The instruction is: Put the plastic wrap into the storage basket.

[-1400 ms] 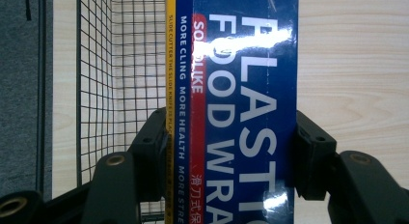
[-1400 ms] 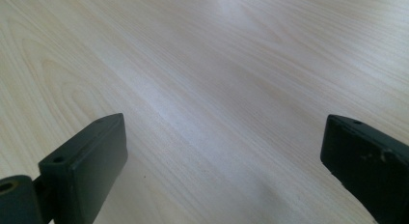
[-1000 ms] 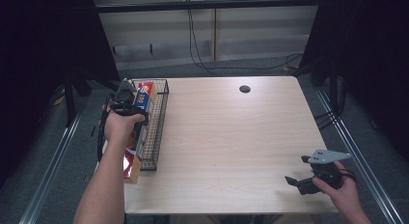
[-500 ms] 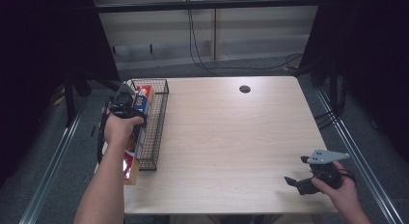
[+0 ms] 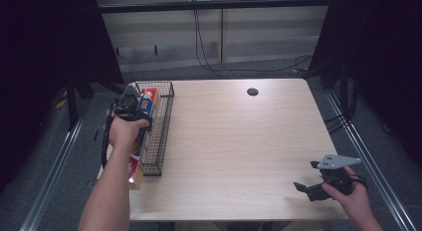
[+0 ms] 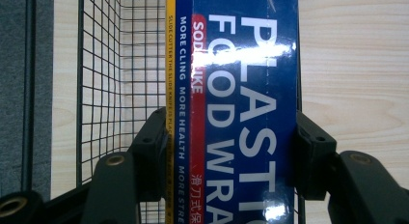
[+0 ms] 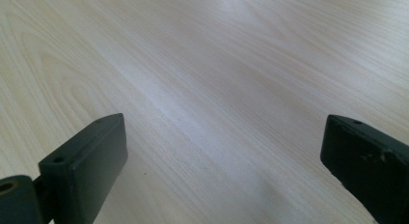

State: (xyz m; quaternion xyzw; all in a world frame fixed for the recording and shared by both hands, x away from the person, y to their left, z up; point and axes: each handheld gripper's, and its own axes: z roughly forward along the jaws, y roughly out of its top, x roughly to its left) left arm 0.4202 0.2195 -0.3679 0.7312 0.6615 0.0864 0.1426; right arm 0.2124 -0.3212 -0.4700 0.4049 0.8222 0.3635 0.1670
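Note:
A blue plastic food wrap box (image 5: 147, 104) stands lengthwise in the black wire basket (image 5: 164, 122) at the table's left edge. My left gripper (image 5: 133, 102) is shut on this box. In the left gripper view the box (image 6: 241, 89) fills the gap between the two jaws of the left gripper (image 6: 231, 154), with the basket's mesh (image 6: 101, 89) beneath and to the left. My right gripper (image 5: 312, 180) hangs open just over the table's front right corner. In its own view the right gripper (image 7: 222, 156) has its jaws wide apart over bare wood.
A red and yellow box (image 5: 134, 167) lies beside the basket at the table's left edge, partly under the left forearm. A dark round hole (image 5: 252, 91) sits near the far edge of the light wood table (image 5: 239, 151). Cables hang at the back.
The left gripper and the blue box have shifted slightly toward the person along the basket. The right gripper has stayed put.

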